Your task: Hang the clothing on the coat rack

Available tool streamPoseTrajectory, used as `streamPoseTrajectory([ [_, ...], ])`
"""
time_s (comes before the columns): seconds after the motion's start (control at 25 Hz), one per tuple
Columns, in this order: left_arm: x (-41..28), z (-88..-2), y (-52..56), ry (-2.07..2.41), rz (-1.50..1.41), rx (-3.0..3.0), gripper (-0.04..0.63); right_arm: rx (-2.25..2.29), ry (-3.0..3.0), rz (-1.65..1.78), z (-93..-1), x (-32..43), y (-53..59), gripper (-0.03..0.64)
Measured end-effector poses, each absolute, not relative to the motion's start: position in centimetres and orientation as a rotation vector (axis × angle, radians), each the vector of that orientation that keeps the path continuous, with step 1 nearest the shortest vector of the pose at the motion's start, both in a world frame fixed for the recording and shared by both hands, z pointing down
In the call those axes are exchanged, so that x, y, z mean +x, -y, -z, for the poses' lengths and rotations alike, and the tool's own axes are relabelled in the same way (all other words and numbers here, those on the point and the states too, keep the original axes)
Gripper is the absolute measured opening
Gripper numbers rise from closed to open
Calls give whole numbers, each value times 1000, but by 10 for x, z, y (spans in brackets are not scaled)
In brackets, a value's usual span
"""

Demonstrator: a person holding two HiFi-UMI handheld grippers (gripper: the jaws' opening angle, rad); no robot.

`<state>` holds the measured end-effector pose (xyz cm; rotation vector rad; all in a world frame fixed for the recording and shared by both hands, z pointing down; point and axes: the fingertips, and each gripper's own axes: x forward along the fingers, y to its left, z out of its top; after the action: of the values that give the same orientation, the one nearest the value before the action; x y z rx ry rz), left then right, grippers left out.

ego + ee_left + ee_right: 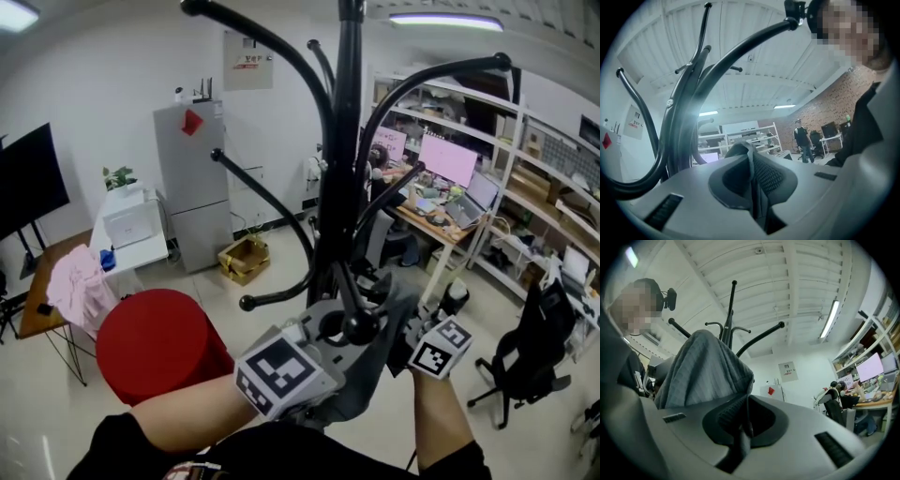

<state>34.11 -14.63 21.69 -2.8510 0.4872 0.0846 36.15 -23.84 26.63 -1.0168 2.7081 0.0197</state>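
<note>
The black coat rack (345, 159) rises right in front of me, its curved arms spreading overhead; one knobbed hook (360, 327) sits just above my hands. A grey garment (373, 380) hangs between the two grippers, under that hook. My left gripper (326, 339) is shut on a fold of the grey fabric (751, 161), with the rack's pole (684, 122) close on its left. Beside it, my right gripper (401, 330) is shut on the bunched grey garment (705, 369), which piles up over its jaws (744, 420). The rack (729, 315) stands behind the cloth there.
A red round stool (155, 342) stands low left, with a pink cloth (75, 281) on a table behind it. A grey fridge (192, 178), a cardboard box (244, 258), shelves with monitors (448, 159) and a black office chair (534, 347) surround the rack. A person (804, 140) stands far off.
</note>
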Motion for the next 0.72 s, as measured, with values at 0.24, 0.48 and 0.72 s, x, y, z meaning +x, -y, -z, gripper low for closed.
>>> streamPoseTrajectory([
  [0.24, 344, -226, 139, -445, -106, -2822, 12, -846, -2714, 203, -298, 366, 207, 9],
  [0.48, 346, -240, 137, -444, -168, -2873, 12, -648, -2598, 392, -309, 380, 179, 9],
  [0.72, 343, -242, 132, -425, -260, -2913, 14, -671, -2525, 388, -309, 394, 176, 11],
])
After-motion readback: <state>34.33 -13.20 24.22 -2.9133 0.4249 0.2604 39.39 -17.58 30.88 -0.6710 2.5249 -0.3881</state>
